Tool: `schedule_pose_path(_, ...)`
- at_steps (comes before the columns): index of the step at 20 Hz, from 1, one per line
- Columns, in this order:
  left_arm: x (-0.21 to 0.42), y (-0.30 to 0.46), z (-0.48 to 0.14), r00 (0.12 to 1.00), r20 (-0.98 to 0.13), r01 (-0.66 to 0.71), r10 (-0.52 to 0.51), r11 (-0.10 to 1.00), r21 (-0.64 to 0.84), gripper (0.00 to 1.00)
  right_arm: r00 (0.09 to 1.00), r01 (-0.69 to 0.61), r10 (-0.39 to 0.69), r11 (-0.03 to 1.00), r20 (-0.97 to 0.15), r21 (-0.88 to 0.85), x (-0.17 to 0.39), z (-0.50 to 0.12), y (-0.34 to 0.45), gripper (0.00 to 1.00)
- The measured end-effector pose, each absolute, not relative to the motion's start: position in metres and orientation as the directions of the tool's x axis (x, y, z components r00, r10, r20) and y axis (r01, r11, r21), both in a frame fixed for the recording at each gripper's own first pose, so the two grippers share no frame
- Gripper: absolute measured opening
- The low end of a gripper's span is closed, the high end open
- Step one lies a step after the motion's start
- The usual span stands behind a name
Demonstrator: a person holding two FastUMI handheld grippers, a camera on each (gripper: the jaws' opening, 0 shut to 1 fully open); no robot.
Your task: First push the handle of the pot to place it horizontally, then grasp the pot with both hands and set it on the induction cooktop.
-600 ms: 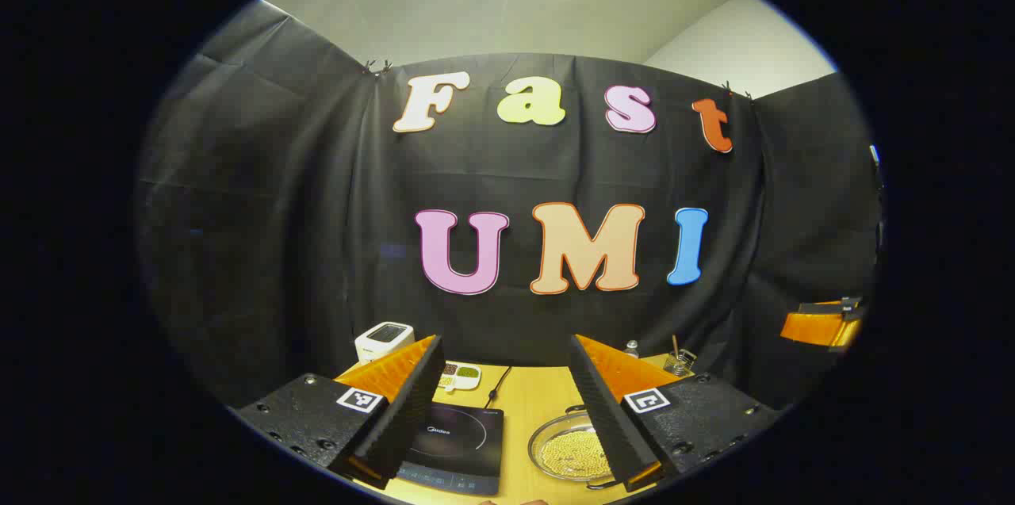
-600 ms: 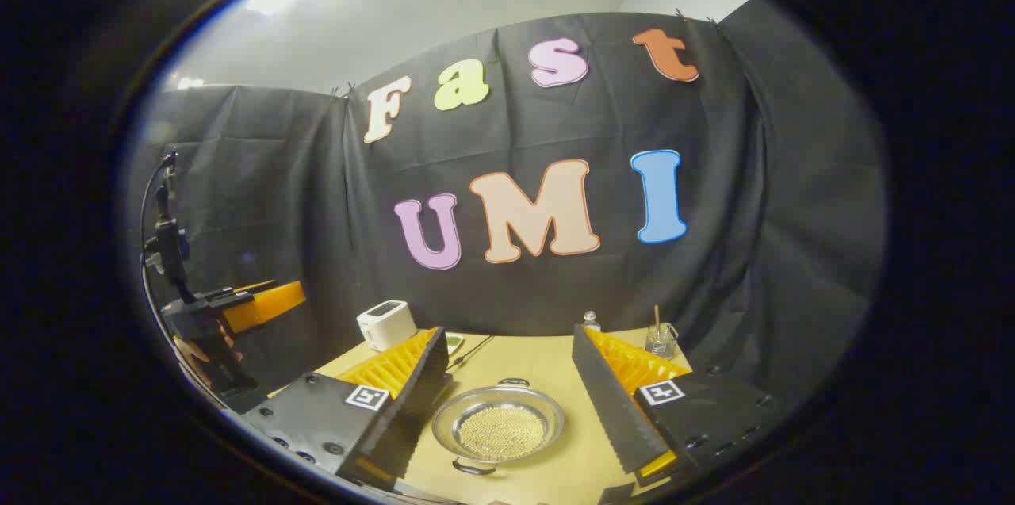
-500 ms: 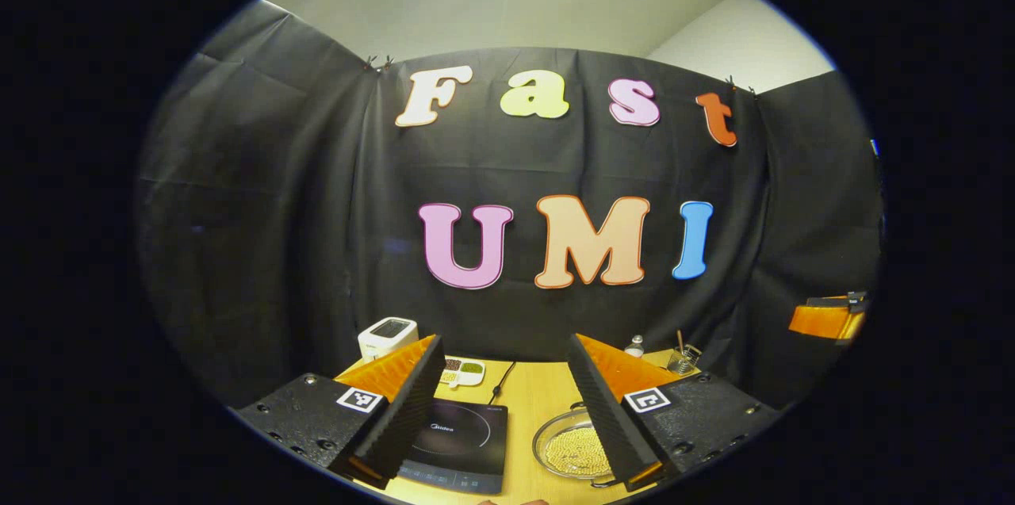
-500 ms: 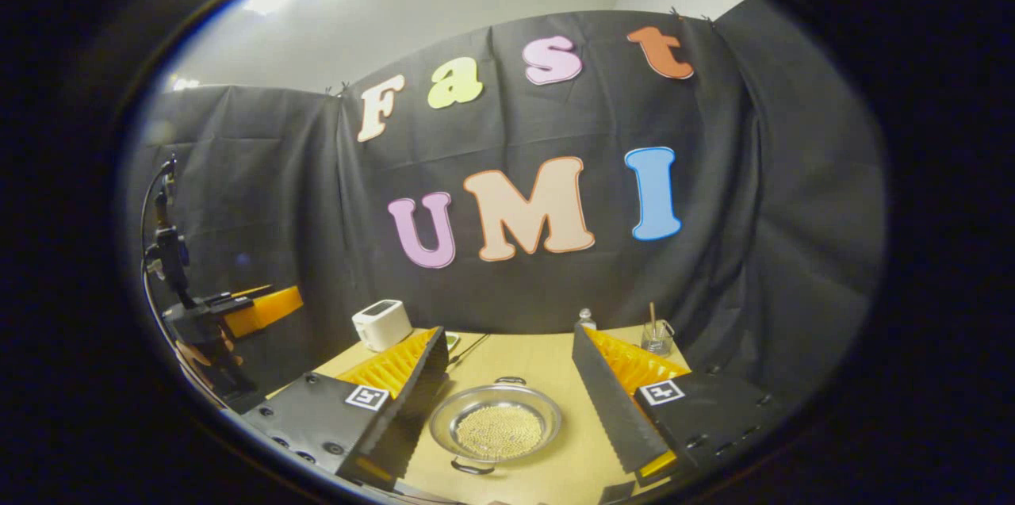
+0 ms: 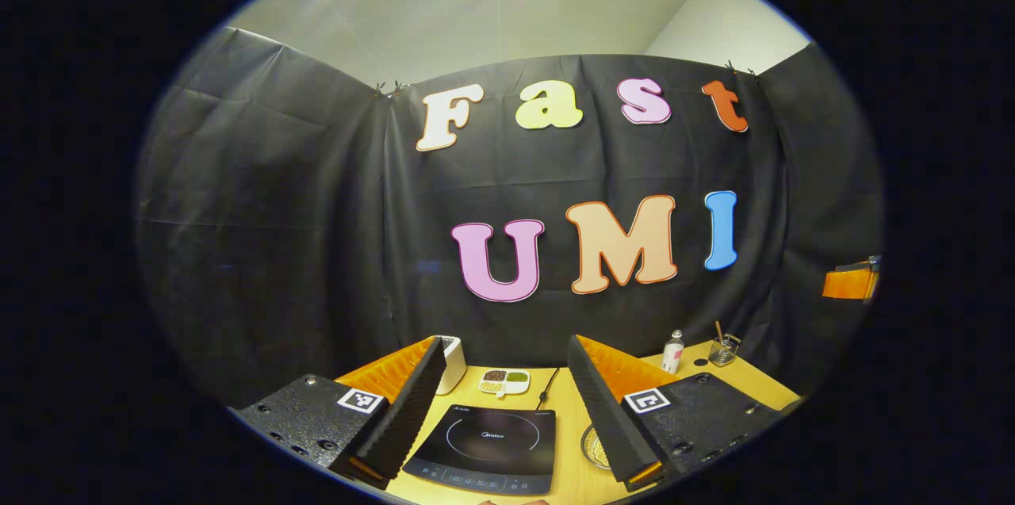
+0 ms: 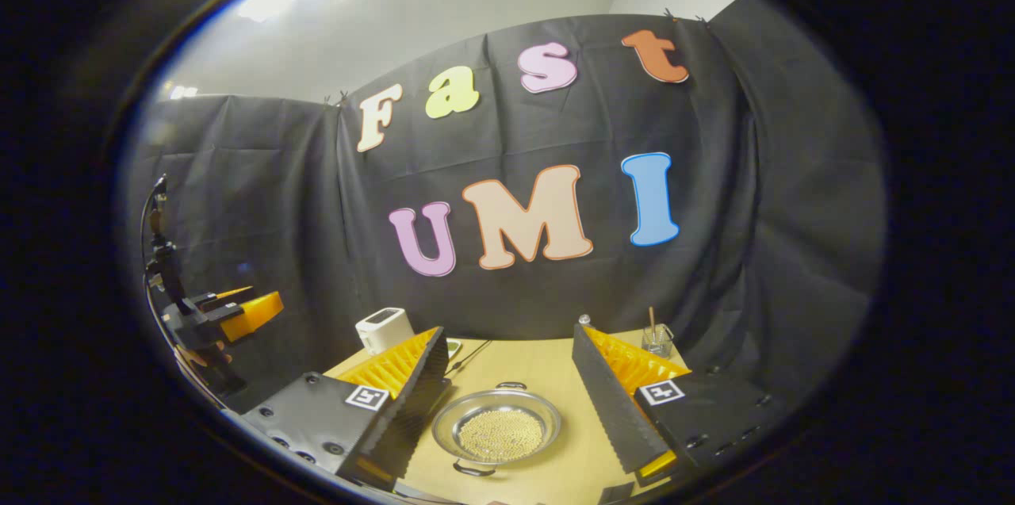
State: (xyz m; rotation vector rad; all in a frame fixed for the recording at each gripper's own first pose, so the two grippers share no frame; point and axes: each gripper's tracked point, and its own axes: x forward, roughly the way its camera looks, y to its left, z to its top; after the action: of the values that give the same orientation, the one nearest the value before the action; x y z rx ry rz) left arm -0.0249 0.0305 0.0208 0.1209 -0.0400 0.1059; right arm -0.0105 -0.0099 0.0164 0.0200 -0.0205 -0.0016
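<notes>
A shallow metal pot [image 6: 496, 430] holding small pale beads sits on the wooden table [image 6: 539, 366], one handle at its far rim and one at its near rim. My right gripper [image 6: 511, 430] hangs open above it, the pot showing between its fingers. In the left gripper view the black induction cooktop [image 5: 485, 447] lies flat on the table, and my left gripper [image 5: 501, 430] is open above it. Just a sliver of the pot [image 5: 593, 448] peeks out beside the right finger. The left gripper [image 6: 230, 308] also appears far left in the right gripper view, held high.
A white appliance [image 6: 384, 329] stands at the table's back left, with a small divided dish of beans [image 5: 504, 380] beside it. A small bottle [image 5: 672, 350] and a glass with a stick [image 6: 657, 338] are at the back right. The cooktop's cable [image 5: 547, 386] runs toward the back.
The left gripper has swung left, so the cooktop now sits between its fingers and the pot has slid mostly behind the right finger. The right gripper view has barely shifted.
</notes>
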Motion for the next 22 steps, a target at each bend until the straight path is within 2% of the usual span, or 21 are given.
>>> schedule_pose_path(1, -0.027, 0.03, 0.024, 0.993, 0.057, -0.108, 0.102, 0.987, 0.119, 0.91, 1.0, 0.006, -0.006, 1.0, 0.026, 0.014, -0.013, 0.019, -0.012, 0.98)
schedule_pose_path(3, -0.028, 0.024, 0.028, 0.994, 0.068, -0.098, 0.09, 0.988, 0.119, 0.94, 0.999, 0.028, -0.028, 1.0, 0.041, 0.001, -0.017, 0.024, -0.019, 0.98)
schedule_pose_path(4, -0.028, 0.021, 0.026, 0.994, 0.068, -0.09, 0.083, 0.989, 0.12, 0.91, 0.999, 0.034, -0.034, 0.999, 0.039, -0.005, -0.018, 0.024, -0.02, 0.98)
schedule_pose_path(5, -0.029, 0.018, 0.025, 0.995, 0.066, -0.083, 0.076, 0.99, 0.116, 0.94, 0.999, 0.033, -0.032, 0.999, 0.036, -0.007, -0.019, 0.023, -0.019, 0.98)
schedule_pose_path(6, -0.028, 0.014, 0.024, 0.996, 0.062, -0.072, 0.065, 0.991, 0.112, 0.91, 0.999, 0.03, -0.03, 1.0, 0.038, -0.004, -0.019, 0.025, -0.019, 0.98)
schedule_pose_path(7, -0.028, 0.01, 0.022, 0.997, 0.057, -0.059, 0.054, 0.993, 0.105, 0.91, 0.999, 0.029, -0.029, 1.0, 0.043, 0.0, -0.022, 0.027, -0.019, 0.92)
schedule_pose_path(9, -0.027, 0.004, 0.016, 0.999, 0.038, -0.037, 0.034, 0.995, 0.09, 0.94, 0.999, 0.022, -0.022, 1.0, 0.047, 0.004, -0.024, 0.028, -0.018, 0.92)
schedule_pose_path(10, -0.026, 0.002, 0.012, 0.999, 0.029, -0.03, 0.028, 0.996, 0.081, 0.92, 0.999, 0.021, -0.021, 1.0, 0.037, 0.006, -0.025, 0.025, -0.018, 0.98)
schedule_pose_path(11, -0.025, -0.001, 0.01, 1.0, 0.022, -0.024, 0.022, 0.997, 0.072, 0.94, 0.999, 0.015, -0.016, 1.0, 0.03, 0.008, -0.026, 0.021, -0.016, 0.98)
schedule_pose_path(12, -0.024, -0.003, 0.008, 1.0, 0.016, -0.015, 0.014, 0.998, 0.064, 0.94, 1.0, 0.002, -0.002, 1.0, 0.027, 0.008, -0.026, 0.019, -0.012, 0.92)
schedule_pose_path(14, -0.023, -0.002, 0.004, 1.0, 0.004, -0.016, 0.016, 0.998, 0.059, 0.92, 1.0, -0.023, 0.023, 1.0, 0.015, 0.006, -0.023, 0.011, -0.004, 0.92)
schedule_pose_path(15, -0.022, 0.002, 0.002, 1.0, 0.001, -0.03, 0.03, 0.998, 0.059, 0.92, 0.999, -0.036, 0.036, 0.999, 0.003, 0.009, -0.02, 0.002, 0.0, 0.98)
schedule_pose_path(17, -0.023, 0.005, 0.004, 0.999, 0.002, -0.039, 0.039, 0.998, 0.056, 0.91, 0.997, -0.072, 0.072, 0.997, -0.03, 0.027, -0.014, -0.017, 0.013, 0.98)
schedule_pose_path(18, -0.023, 0.004, 0.003, 0.999, 0.004, -0.035, 0.035, 0.998, 0.052, 0.94, 0.995, -0.082, 0.084, 0.996, -0.053, 0.034, -0.009, -0.028, 0.019, 0.92)
schedule_pose_path(21, -0.028, 0.008, 0.0, 1.0, 0.007, -0.029, 0.029, 0.998, 0.049, 0.95, 0.988, -0.084, 0.084, 0.996, -0.13, 0.006, 0.009, -0.074, 0.025, 0.87)
schedule_pose_path(22, -0.03, 0.009, 0.0, 1.0, 0.011, -0.025, 0.024, 0.998, 0.055, 0.91, 0.983, -0.086, 0.083, 0.996, -0.165, -0.012, 0.015, -0.092, 0.029, 0.77)
